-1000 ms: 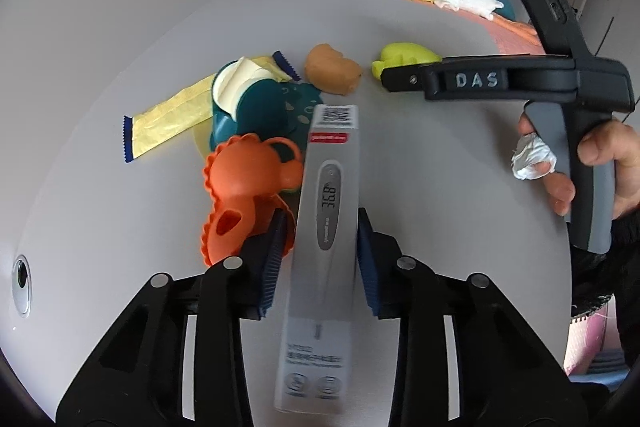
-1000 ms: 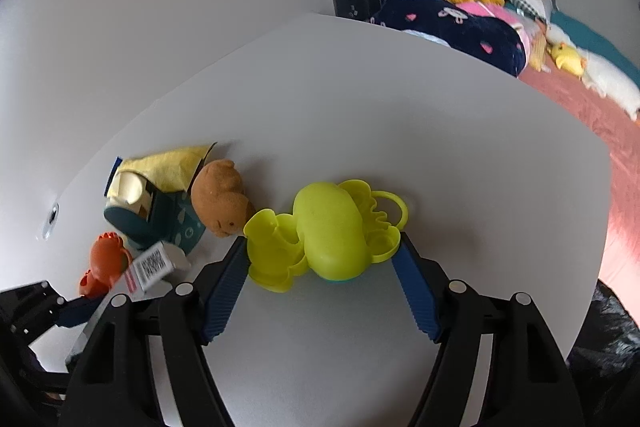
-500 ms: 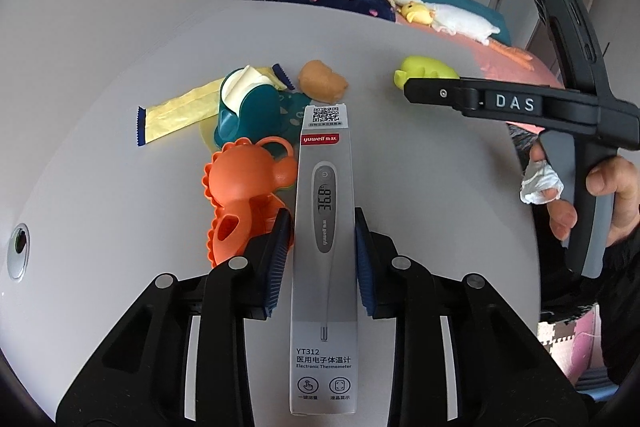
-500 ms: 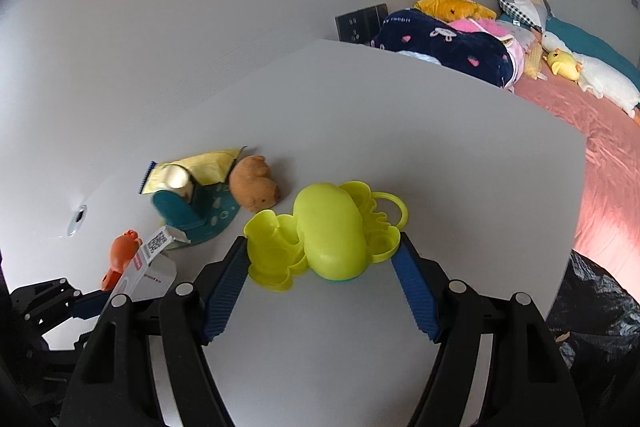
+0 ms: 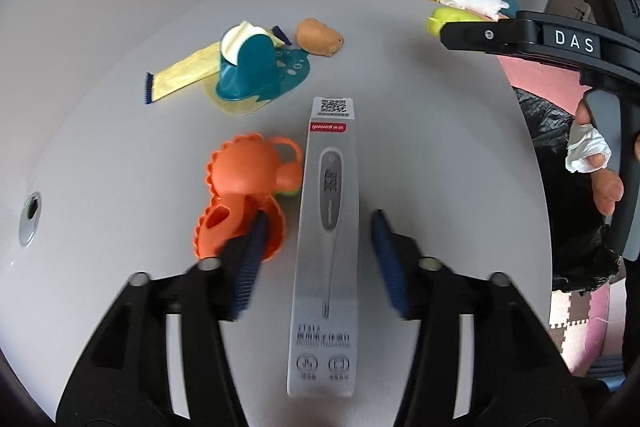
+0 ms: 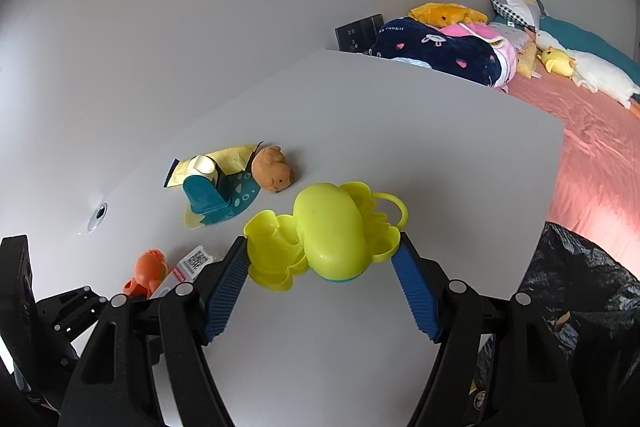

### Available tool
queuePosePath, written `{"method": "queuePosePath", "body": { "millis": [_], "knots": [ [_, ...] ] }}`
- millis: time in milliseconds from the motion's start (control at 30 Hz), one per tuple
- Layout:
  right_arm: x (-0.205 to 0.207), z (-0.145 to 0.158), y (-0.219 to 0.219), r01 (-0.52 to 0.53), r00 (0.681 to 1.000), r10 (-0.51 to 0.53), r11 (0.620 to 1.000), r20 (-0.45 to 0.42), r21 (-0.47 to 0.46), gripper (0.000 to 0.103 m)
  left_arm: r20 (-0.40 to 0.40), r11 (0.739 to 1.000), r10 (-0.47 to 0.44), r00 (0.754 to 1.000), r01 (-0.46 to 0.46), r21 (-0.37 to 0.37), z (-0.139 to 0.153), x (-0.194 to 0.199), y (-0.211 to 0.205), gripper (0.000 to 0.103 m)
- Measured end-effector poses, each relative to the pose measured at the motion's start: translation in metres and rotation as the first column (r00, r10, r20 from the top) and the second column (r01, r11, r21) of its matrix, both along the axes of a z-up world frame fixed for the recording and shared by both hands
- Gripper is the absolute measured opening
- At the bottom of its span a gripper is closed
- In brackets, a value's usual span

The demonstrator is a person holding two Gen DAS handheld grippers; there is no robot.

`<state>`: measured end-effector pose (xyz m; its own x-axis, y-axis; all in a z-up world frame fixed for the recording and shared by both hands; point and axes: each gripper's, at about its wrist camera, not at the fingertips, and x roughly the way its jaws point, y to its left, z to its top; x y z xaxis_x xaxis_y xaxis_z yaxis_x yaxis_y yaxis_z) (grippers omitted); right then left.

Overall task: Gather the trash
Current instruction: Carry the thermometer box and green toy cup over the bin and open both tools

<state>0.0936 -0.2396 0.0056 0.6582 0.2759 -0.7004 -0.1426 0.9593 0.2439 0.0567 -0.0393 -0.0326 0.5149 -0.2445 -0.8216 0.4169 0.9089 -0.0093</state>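
Jaws of the left gripper (image 5: 316,259) are opening, pads standing clear of the thermometer box (image 5: 326,247) lying between them on the desk (image 5: 420,147). Jaws of the right gripper (image 6: 324,283) are clamping wide on the yellow-green toy (image 6: 326,233), with the black trash bag (image 6: 580,287) hanging just right of them. Judging by this, carrying it squarely over the bag before releasing is wisest.

"DAS" stands on the right hand-held gripper (image 5: 460,35); "rabbit" on the navy blanket (image 6: 436,51).
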Motion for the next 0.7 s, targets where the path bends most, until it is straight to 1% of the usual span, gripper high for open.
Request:
{"method": "queuePosePath", "body": {
  "millis": [100,267,367,433,533,633,700],
  "knots": [
    [-0.006,0.001,-0.002,0.002,1.0,-0.002,1.0,0.003,0.012,0.073,0.002,1.0,0.012,1.0,-0.012,-0.01,0.002,-0.008,0.007,0.055],
    [-0.014,0.001,-0.002,0.0,1.0,0.0,1.0,0.008,0.023,0.073,-0.001,1.0,0.022,1.0,-0.022,0.006,-0.001,-0.021,0.009,0.055],
    [-0.02,0.002,-0.003,0.0,1.0,0.0,1.0,0.013,0.026,0.073,0.038,0.999,0.04,0.998,-0.04,-0.004,0.006,-0.029,0.011,0.055],
    [-0.023,0.004,-0.004,0.002,1.0,-0.002,1.0,0.016,0.029,0.073,0.062,0.999,0.036,0.997,-0.035,-0.022,0.015,-0.033,0.011,0.055],
    [-0.026,0.005,-0.008,0.006,1.0,-0.007,0.999,0.022,0.034,0.073,0.084,1.0,0.01,0.996,-0.008,-0.026,0.021,-0.035,0.004,0.055],
    [-0.029,0.005,-0.011,0.009,1.0,-0.01,0.999,0.023,0.036,0.073,0.08,1.0,-0.01,0.997,0.012,-0.02,0.018,-0.032,-0.004,0.055],
    [-0.03,0.006,-0.013,0.012,1.0,-0.013,0.999,0.022,0.036,0.073,0.062,1.0,-0.018,0.998,0.018,-0.005,0.011,-0.027,-0.01,0.055]
  ]
}}
